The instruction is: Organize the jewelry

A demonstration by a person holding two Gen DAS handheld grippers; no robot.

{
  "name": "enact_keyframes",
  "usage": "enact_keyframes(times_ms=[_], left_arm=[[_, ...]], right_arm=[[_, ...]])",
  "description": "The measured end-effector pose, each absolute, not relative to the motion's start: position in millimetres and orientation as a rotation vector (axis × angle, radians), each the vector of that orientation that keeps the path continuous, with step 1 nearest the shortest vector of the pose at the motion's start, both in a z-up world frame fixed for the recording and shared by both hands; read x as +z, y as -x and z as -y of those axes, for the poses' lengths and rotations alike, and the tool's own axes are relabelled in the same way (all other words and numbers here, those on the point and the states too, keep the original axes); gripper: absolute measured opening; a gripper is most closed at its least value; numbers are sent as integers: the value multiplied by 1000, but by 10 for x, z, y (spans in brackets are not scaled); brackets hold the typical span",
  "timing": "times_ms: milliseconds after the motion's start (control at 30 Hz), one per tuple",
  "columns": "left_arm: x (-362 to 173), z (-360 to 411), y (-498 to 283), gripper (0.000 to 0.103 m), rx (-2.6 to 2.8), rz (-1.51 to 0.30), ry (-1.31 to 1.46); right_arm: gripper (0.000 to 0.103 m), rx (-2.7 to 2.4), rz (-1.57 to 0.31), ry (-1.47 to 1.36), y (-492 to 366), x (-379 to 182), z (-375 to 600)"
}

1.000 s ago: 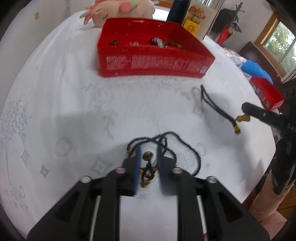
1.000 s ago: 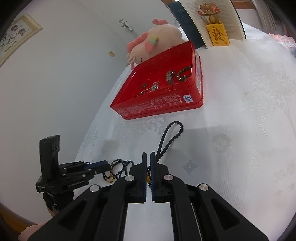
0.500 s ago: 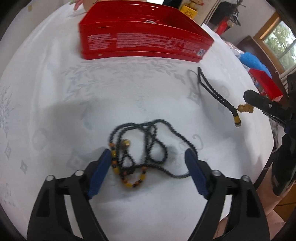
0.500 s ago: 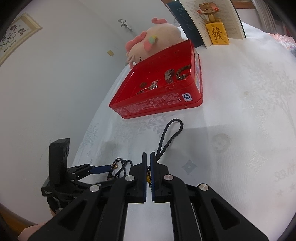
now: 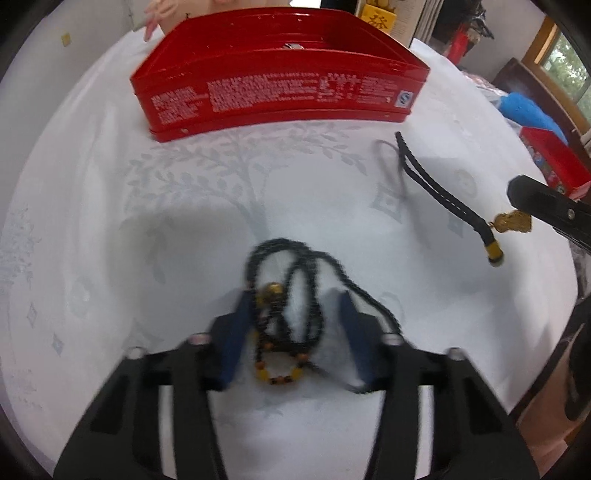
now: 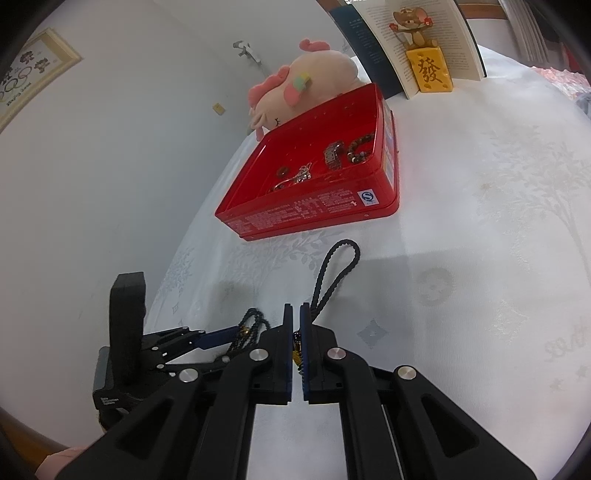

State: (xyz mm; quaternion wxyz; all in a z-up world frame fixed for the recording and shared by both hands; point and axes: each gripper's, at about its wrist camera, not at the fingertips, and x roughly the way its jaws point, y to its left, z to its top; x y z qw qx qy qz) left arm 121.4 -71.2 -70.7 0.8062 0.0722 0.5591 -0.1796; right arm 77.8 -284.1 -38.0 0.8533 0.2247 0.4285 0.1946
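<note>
Left wrist: left tool (image 5: 291, 314) closing around beaded necklace (image 5: 284, 295).

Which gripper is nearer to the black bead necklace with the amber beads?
Left. The left gripper straddles the bead necklace, fingers closing around it. The right gripper sits beside it, shut on the braided cord's end.

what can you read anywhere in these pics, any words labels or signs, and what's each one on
"發" in red, on the yellow block under the mouse figure.
"S" in a blue and white square mark, on the red tin.
White print along the red tin's side: too small to read.
Open book pages: too small.
Framed picture with rings: text blurred.
</note>
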Motion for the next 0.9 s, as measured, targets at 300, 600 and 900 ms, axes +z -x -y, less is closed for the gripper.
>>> enact_keyframes(times_ms=[300,600,900], left_arm=[[-620,487,-1202,7,-413,-1168,-52],[43,176,-1022,7,-418,-971,17],[703,238,-1129,7,-443,-840,32]], right_arm=[[3,403,-899,-472,-760,-372,2861],[3,445,-880,-477,-767,-283,2848],[3,531,-813,-476,-795,121,2809]])
